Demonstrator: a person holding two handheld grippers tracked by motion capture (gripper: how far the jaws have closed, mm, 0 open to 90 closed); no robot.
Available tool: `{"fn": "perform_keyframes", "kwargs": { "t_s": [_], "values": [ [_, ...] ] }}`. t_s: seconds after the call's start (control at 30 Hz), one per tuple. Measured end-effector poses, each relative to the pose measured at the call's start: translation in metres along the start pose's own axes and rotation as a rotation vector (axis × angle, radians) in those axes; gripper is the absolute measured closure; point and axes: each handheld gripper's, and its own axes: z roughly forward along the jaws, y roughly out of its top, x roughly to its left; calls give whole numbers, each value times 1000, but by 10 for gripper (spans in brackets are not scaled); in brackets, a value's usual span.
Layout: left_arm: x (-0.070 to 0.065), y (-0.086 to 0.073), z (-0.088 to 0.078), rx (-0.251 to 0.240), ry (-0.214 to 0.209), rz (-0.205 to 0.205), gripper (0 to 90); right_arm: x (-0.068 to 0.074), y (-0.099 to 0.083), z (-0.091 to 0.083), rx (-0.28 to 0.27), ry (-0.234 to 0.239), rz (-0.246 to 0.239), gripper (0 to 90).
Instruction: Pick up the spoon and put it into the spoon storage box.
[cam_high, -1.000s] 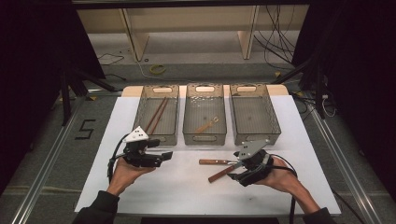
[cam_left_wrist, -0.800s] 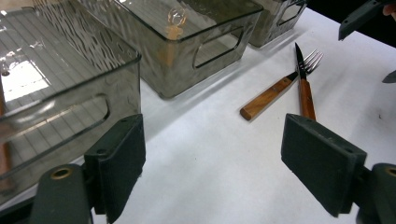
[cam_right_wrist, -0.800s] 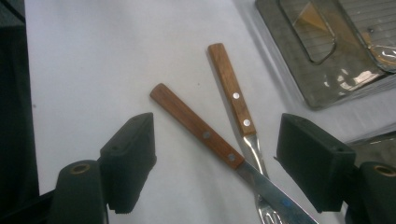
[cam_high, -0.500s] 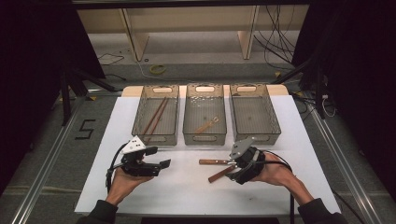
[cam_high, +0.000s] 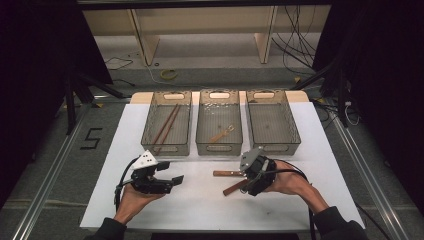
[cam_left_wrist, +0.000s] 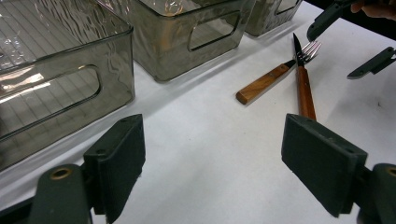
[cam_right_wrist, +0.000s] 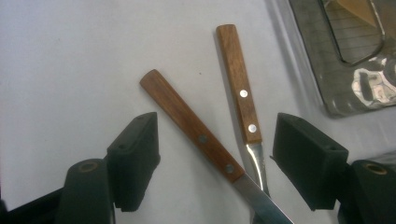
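Two wood-handled pieces lie crossed on the white tabletop: a fork and a redder-handled knife. My right gripper hovers right over them. It is open, its jaws have just been closing a little, and both handles lie between the pads untouched. My left gripper is open and holds nothing. It sits left of the cutlery, pointing at it. The left gripper view also catches the right gripper above the fork's tines.
Three smoky clear bins stand in a row behind. The left bin holds brown chopsticks, the middle bin a small wooden utensil, and the right bin looks bare. The white tabletop stretches between the hands.
The right gripper has slid left over the fork and knife handles. The left gripper has sunk toward the table and come a little nearer.
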Motion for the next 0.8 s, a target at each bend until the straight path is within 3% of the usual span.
{"fn": "perform_keyframes", "kwargs": {
  "t_s": [0.8],
  "values": [
    [0,-3,-1,-1,1,6,207,-5,6,14,55,23,-48,344]
  ]
}}
